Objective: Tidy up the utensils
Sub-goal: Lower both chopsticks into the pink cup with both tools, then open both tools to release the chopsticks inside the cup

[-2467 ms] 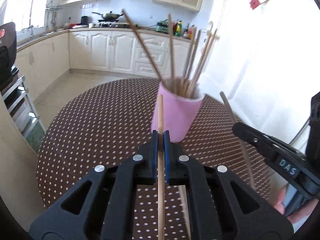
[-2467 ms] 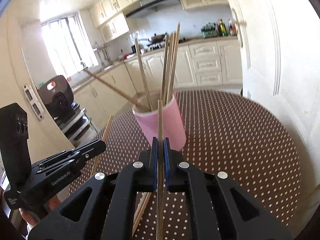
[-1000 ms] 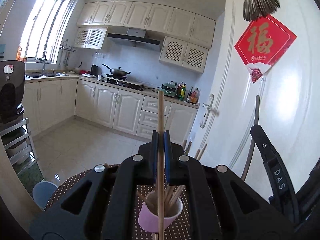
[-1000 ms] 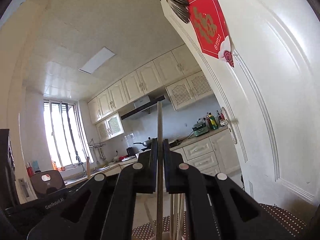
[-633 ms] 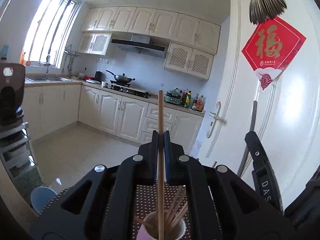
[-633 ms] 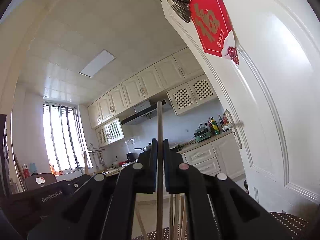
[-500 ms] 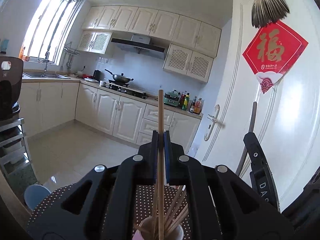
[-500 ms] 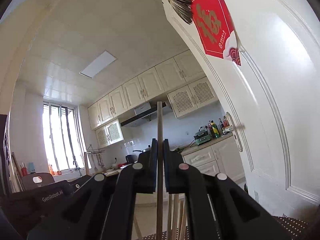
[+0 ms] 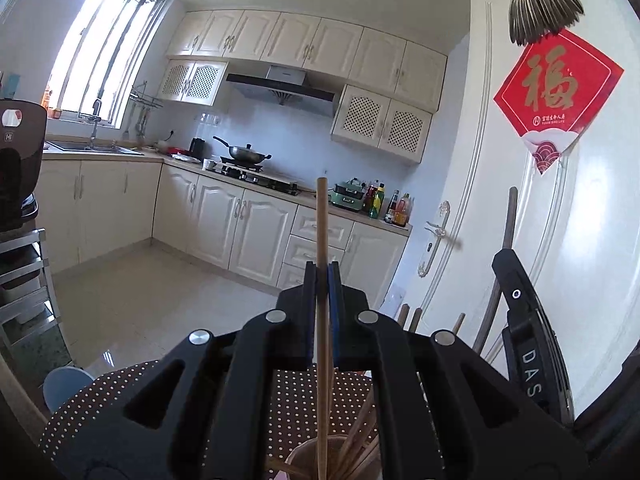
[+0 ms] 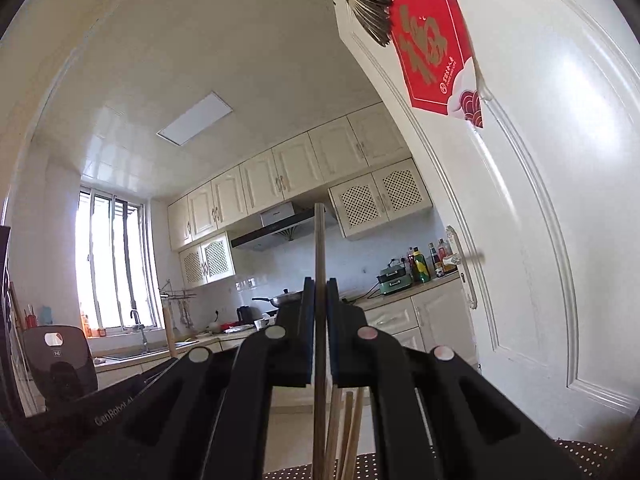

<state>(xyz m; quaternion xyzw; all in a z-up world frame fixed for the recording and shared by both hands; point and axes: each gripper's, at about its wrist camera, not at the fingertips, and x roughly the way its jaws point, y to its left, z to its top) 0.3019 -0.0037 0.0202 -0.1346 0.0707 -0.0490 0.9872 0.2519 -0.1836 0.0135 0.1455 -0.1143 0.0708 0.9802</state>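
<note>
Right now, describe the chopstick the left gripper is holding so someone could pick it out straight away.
Find the round brown table with white dots, then the pink cup of chopsticks on it. The held chopstick stands upright above that cup, clamped in the left gripper. Unlike the loose sticks leaning in the cup, it rises straight and far higher.

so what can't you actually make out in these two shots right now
- Left wrist view: the pink cup is cut off by the bottom edge and the left gripper; only part of its rim shows.
- Left wrist view: whether the lower tip of the held chopstick is inside the cup is cut off by the bottom edge.
- Right wrist view: the cup is below the frame; only chopstick tops show behind the right gripper.
- Right wrist view: the table is mostly hidden.
</note>
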